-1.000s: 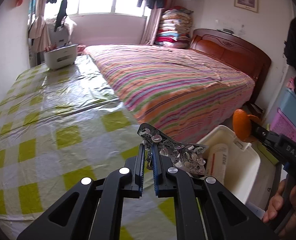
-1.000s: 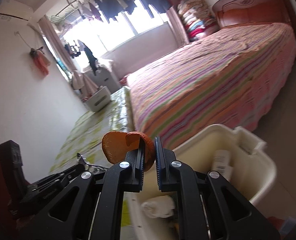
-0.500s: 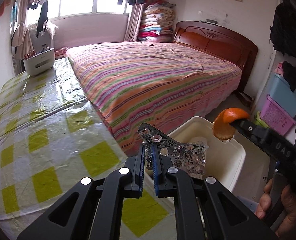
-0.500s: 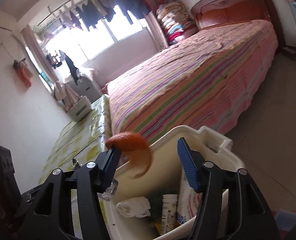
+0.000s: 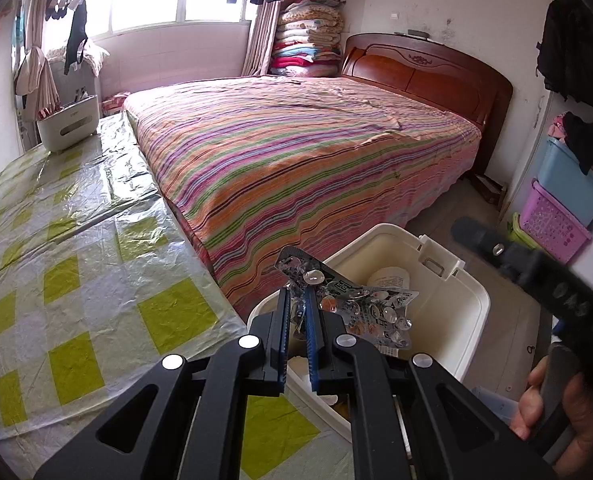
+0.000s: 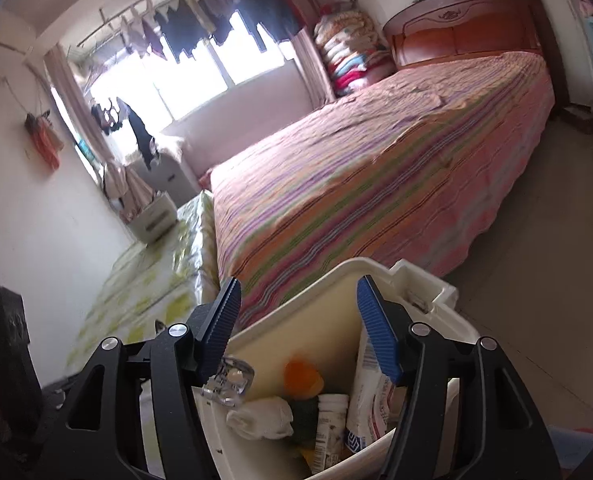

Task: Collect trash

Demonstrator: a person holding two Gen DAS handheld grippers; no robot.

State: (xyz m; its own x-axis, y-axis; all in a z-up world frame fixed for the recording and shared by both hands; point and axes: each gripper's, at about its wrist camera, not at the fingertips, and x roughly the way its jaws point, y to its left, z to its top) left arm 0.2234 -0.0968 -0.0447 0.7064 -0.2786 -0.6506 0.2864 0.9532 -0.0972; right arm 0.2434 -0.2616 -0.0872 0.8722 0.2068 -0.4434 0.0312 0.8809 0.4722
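We see the white plastic bin (image 6: 376,280) standing on the floor at the foot corner of the striped bed (image 5: 296,152), its walls smooth and cream inside. In the bin lie an orange peel (image 6: 302,374), a crumpled white tissue (image 6: 262,416), a small white bottle with a printed label (image 6: 328,424) and a white tube (image 6: 370,392) leaning against the bin's far wall — plus a clear blister piece (image 6: 228,378) near the bin's left edge. Our right gripper (image 6: 298,320) hangs just over the bin with its ribbed blue pads spread apart and nothing between them; its jaws have just been opening. Our left gripper (image 5: 296,316) is clenched on a crumpled silver blister pack (image 5: 352,304), foil-backed with clear bubbles, held above the bin's near rim. Beside the bin, a glossy yellow-and-white checked plastic cloth (image 5: 76,260) covers the table.
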